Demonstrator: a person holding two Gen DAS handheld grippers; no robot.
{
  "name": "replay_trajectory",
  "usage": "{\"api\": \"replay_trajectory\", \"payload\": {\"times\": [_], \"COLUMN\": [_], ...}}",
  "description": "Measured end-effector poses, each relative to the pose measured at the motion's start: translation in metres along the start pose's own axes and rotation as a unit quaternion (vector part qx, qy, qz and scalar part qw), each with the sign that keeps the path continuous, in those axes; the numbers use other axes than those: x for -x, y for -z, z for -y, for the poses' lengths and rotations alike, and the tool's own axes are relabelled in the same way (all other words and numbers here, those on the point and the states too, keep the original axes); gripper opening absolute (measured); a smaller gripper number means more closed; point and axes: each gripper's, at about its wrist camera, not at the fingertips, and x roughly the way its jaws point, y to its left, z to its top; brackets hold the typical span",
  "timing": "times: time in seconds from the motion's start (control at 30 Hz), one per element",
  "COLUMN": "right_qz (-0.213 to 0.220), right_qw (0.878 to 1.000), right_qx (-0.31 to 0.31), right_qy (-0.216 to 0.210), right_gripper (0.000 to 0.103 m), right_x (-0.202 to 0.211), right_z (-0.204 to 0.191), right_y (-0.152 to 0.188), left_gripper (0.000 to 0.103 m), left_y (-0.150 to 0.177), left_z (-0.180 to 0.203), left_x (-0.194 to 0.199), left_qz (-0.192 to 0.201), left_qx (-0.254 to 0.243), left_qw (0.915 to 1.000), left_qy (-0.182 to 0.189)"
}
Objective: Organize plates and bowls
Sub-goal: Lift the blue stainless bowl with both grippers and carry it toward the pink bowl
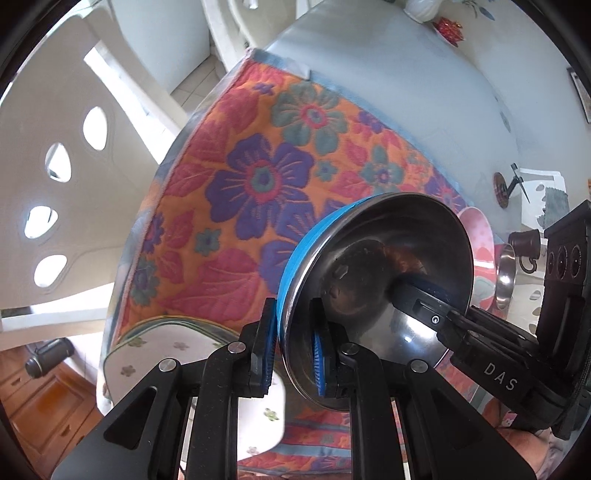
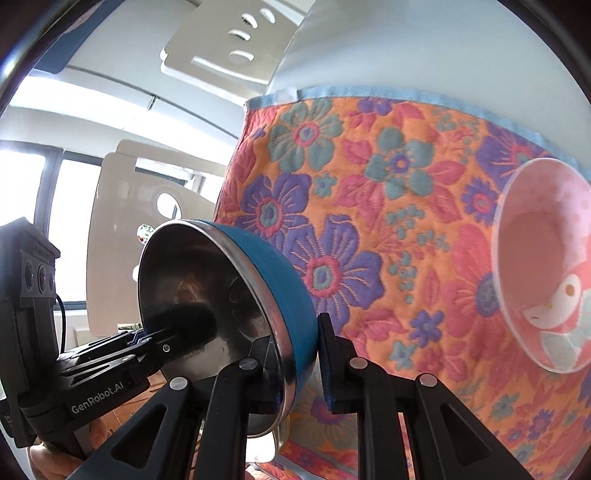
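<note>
Both grippers hold one steel bowl with a blue outer wall (image 1: 373, 273) above the flowered cloth. My left gripper (image 1: 295, 354) is shut on its near rim, one finger inside, one outside. My right gripper (image 2: 303, 365) is shut on the opposite rim of the same bowl (image 2: 207, 295). The right gripper shows in the left wrist view (image 1: 424, 299), and the left gripper in the right wrist view (image 2: 173, 332). A pink bowl (image 2: 543, 266) sits on the cloth to the right. A white square plate with small flowers (image 1: 159, 354) lies below the left gripper.
The flowered cloth (image 1: 258, 177) covers part of a white table (image 1: 424, 92). White plastic chairs (image 1: 55, 155) stand at the table's edge. A second steel bowl (image 1: 506, 273) sits beyond the pink bowl (image 1: 478, 229). A small red object (image 1: 448, 27) lies far off.
</note>
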Motion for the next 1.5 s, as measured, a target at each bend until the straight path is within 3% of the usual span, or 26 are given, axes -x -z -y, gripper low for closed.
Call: {"api": "replay_trajectory", "payload": {"times": [0.63,1.07,1.5], "right_qz": [0.055,0.056,0.038], "right_qw": [0.998,0.996,0.994], "right_qx": [-0.013,-0.056,-0.093], "right_qy": [0.037,0.049,0.045], "right_gripper": [0.015,0.015,0.015], "right_x": [0.105,0.116,0.099], "right_z": [0.072,0.136,0.178], "right_y": [-0.017,-0.019,-0.027], "left_gripper": [0.013,0.013,0.013], "left_y": [-0.006,-0.015,-0.030], "left_z": [0.117,0.171,0.195], "left_x": [0.006,-0.029,-0.068], "left_qz": [0.022,-0.004,-0.027], "left_qx": [-0.051,-0.075,-0.100], "left_qw": [0.9980,0.9968,0.9946], "left_qy": [0.028,0.027,0.012]}}
